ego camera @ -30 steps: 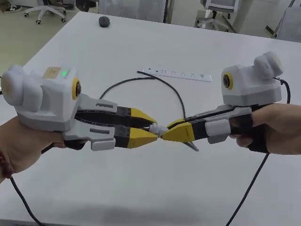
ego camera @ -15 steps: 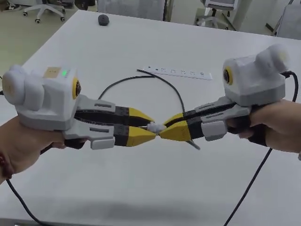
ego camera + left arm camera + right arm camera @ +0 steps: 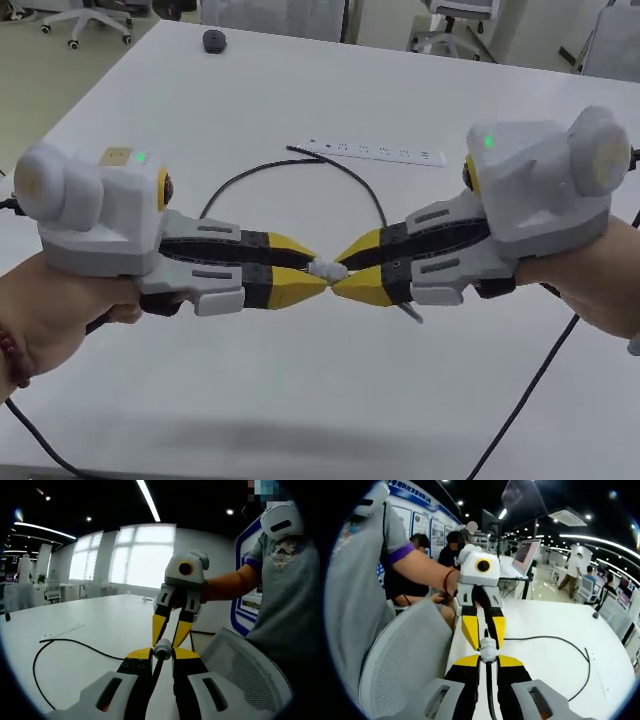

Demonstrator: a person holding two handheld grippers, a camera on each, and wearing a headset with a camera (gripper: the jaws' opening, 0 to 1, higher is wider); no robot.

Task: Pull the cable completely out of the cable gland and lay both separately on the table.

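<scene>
The left gripper [image 3: 312, 277] and the right gripper [image 3: 342, 276] met tip to tip above the white desk [image 3: 300, 390], each held in a hand. The left jaws were pinched narrow on the small white cable gland [image 3: 325, 269], which sat between their yellow tips. The right jaws were closed on the black cable [image 3: 240, 180] just beside the gland; in the right gripper view it ran back between those jaws. The cable was still in the gland. The rest of it lay in a wide loop on the desk behind the grippers, reaching towards a white power strip [image 3: 375, 153] farther back.
</scene>
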